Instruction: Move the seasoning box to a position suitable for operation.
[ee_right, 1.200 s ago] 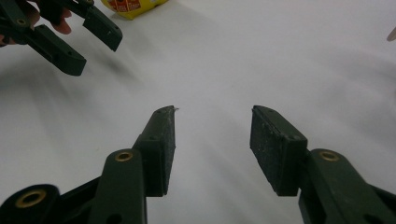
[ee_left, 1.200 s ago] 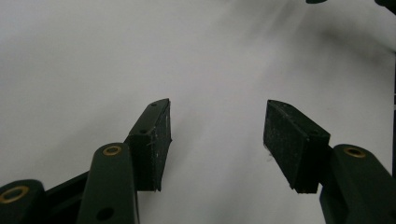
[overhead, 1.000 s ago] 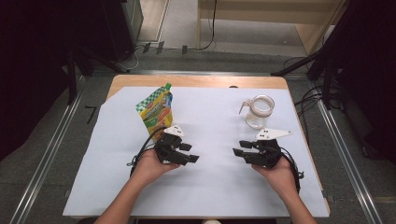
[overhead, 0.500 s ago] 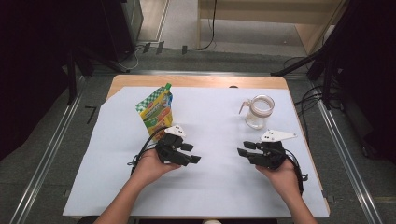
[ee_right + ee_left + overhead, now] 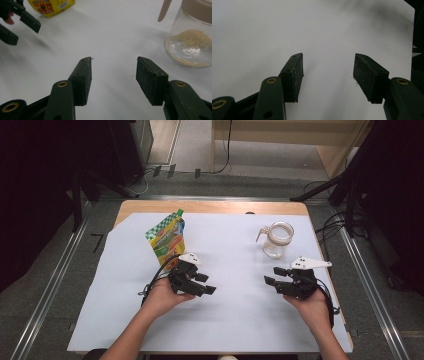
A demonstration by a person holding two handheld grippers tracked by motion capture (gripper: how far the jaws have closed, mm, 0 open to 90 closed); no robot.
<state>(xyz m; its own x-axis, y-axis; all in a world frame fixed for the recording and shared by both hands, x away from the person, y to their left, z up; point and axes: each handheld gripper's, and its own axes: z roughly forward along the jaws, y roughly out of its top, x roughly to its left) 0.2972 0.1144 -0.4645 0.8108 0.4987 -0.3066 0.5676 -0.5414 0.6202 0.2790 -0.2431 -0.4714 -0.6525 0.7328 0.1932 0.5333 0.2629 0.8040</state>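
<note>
My left gripper [image 5: 206, 284] hovers low over the white sheet [image 5: 230, 320] left of centre, pointing right. Its jaws stand open with bare sheet between them [image 5: 328, 60]. My right gripper [image 5: 272, 275] sits at the right and points left toward the other. Its jaws have just been opening and hold nothing [image 5: 113, 60]. A yellow-green printed pouch [image 5: 167, 240] stands just behind the left gripper. A clear glass jar [image 5: 276, 240] holding a little beige powder [image 5: 191, 40] stands behind the right gripper.
The sheet covers most of a wooden table [image 5: 210, 207], with dark floor and metal rails on both sides. In the right gripper view the left gripper's jaws [image 5: 17, 22] and the pouch's bottom [image 5: 51, 6] lie at the top left.
My right hand has slid a little to the right, away from the centre. The left hand, the pouch and the jar have stayed put.
</note>
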